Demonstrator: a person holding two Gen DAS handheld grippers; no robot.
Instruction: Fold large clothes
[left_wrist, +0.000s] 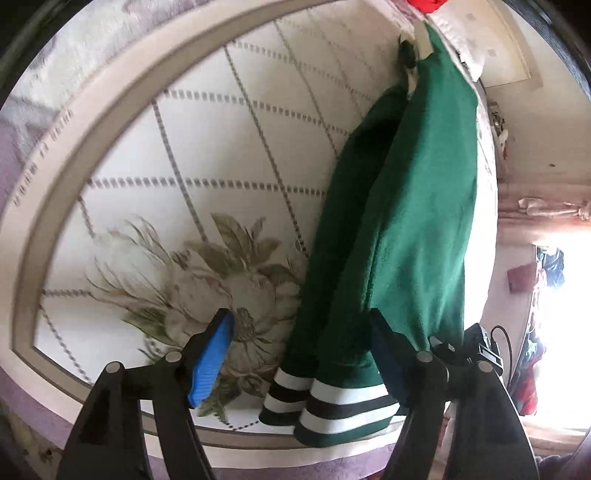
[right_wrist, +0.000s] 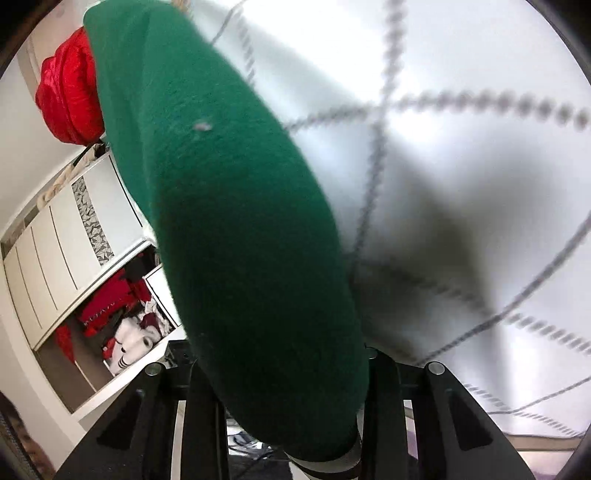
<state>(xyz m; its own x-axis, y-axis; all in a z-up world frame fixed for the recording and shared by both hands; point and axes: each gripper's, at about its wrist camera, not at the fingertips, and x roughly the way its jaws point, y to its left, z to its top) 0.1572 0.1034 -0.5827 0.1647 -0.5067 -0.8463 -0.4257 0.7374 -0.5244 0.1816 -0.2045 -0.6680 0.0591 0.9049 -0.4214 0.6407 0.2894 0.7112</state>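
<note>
A green garment with black-and-white striped cuffs lies stretched lengthwise along the right side of a bed. My left gripper stands open over the cuff end. Its left blue pad is over bare quilt, and its right finger is against the cloth. The right gripper shows as black parts just right of the cuffs. In the right wrist view, green cloth fills the gap of my right gripper, raised off the quilt. That gripper is shut on it, and its fingertips are hidden.
The quilt is white with dotted diamond lines and a large flower print. A red garment lies at the bed's far end. White drawers and an open shelf of clothes stand beside the bed. A bright window is at the right.
</note>
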